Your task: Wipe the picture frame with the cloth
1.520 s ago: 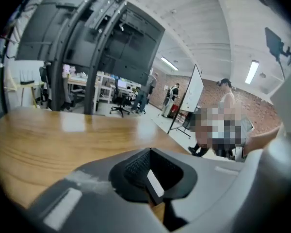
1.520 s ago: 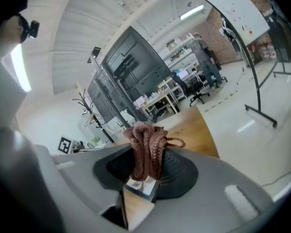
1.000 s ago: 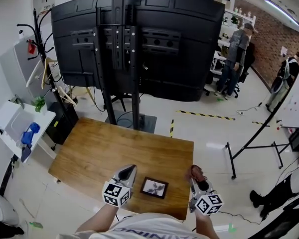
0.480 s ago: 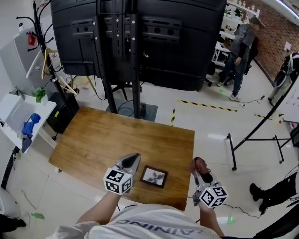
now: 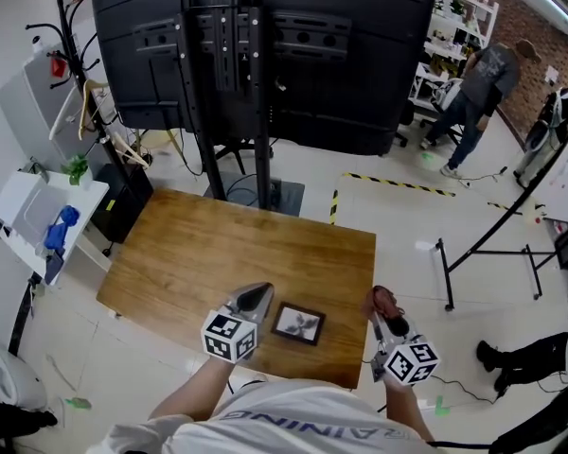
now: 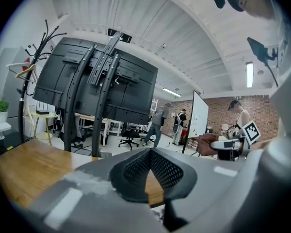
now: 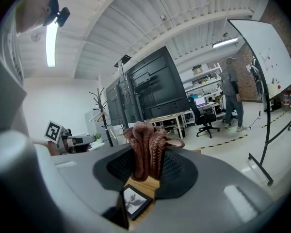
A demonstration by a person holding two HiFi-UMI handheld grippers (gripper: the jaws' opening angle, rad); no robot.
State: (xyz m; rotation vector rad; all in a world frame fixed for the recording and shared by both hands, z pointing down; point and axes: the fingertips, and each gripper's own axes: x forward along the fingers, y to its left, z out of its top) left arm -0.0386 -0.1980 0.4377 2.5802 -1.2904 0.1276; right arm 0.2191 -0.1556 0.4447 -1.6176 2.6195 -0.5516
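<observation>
Cloth [image 7: 146,147], reddish-brown and knitted by the look of it, stands bunched in a soft tuft out of the right gripper [image 7: 146,171], whose jaws pinch its lower folds. It should drape and crush easily, so the wiping face will be that loose top rather than a flat pad.

At 9 o'clock of the picture frame [image 5: 298,323], the left gripper [image 5: 256,294] has its jaws pressed together on nothing. The right gripper hangs at the frame's 3 o'clock, about over the worktop's [image 5: 218,244] side edge.

The frame lies flat and untouched, face up, in the 5 o'clock part of the worktop, close to the edge at 6 o'clock. It looks small, stiff and light, likely glazed, so it would probably skate on the smooth wood under a wipe. The dark border at its 9 o'clock side seems the sensible place to steady it.

Strokes toward 6 o'clock risk pushing it off the edge. Bare wood lies open from 9 to 12 o'clock.
</observation>
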